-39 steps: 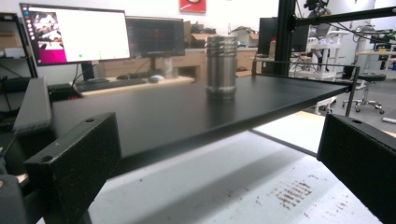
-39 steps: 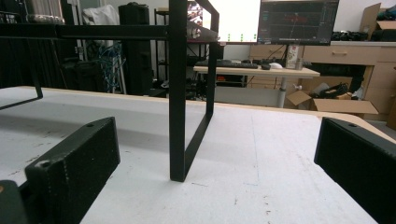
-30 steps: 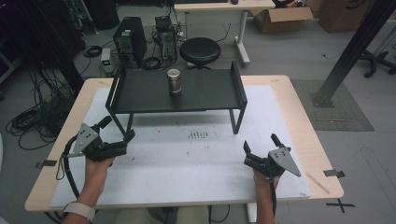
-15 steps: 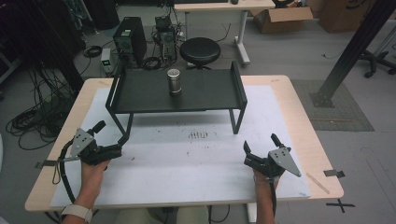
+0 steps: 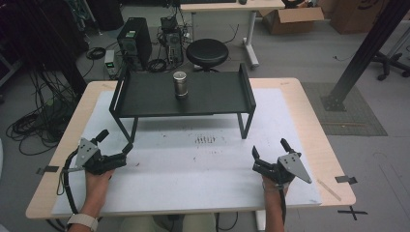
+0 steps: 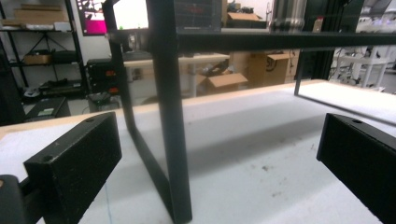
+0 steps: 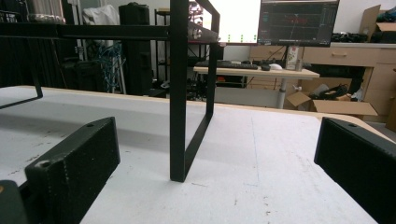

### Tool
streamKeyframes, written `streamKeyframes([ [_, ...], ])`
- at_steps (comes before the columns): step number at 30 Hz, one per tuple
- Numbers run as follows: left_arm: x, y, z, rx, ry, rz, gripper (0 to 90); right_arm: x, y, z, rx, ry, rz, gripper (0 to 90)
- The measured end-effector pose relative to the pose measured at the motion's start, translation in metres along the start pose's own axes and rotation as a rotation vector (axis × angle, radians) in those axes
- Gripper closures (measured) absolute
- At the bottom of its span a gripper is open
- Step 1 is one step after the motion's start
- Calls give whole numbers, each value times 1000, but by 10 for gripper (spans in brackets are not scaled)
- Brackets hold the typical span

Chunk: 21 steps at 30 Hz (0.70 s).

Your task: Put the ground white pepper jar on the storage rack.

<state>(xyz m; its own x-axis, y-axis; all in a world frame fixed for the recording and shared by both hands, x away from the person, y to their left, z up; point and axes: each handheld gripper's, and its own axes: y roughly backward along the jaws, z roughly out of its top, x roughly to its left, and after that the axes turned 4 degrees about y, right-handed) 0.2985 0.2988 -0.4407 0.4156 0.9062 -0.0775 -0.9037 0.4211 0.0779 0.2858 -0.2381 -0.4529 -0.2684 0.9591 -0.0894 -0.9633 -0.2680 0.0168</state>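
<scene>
A black metal riser shelf stands on the white mat that covers a light wooden table, toward the table's far edge. On the shelf's deck, a little left of its middle, a small metal canister stands upright, apart from both raised side rails.

The left gripper rests low on the mat in front of the shelf's left front leg, near it but not touching, held by the person's left hand. Its jaws stand spread wide with nothing between them. In the left gripper view the two black pads flank the shelf's leg, which rises from the mat just ahead, and the canister's lower body shows above the deck edge.

The right gripper lies on the mat in front of and right of the shelf's right front leg, well apart from it, with its grey three-cornered plate on top. Its jaws are also spread, holding nothing. The right gripper view looks along the mat at the shelf's right leg frame, with a monitor and a desk beyond the table.

Past the shelf, on the floor, stand a round black stool and a computer tower.
</scene>
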Motion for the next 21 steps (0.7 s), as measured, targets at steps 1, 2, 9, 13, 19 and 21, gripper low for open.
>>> streamKeyframes([
  [1, 0, 0, -2, 4, -1, 0, 3, 0, 0, 0, 0, 1, 0, 0],
  [2, 1, 0, -4, 9, -3, 0, 3, 0, 0, 0, 0, 1, 0, 0],
  [9, 2, 1, -11, 8, -11, 7, 4, 0, 0, 0, 3, 2, 1, 0],
  [13, 2, 3, -12, -7, -7, 9, 4, 0, 0, 0, 2, 2, 1, 0],
  [19, 2, 7, -14, -56, 4, 21, 2, 0, 0, 0, 4, 4, 1, 0],
  [21, 2, 7, -14, -54, 5, 28, 2, 0, 0, 0, 4, 4, 1, 0],
])
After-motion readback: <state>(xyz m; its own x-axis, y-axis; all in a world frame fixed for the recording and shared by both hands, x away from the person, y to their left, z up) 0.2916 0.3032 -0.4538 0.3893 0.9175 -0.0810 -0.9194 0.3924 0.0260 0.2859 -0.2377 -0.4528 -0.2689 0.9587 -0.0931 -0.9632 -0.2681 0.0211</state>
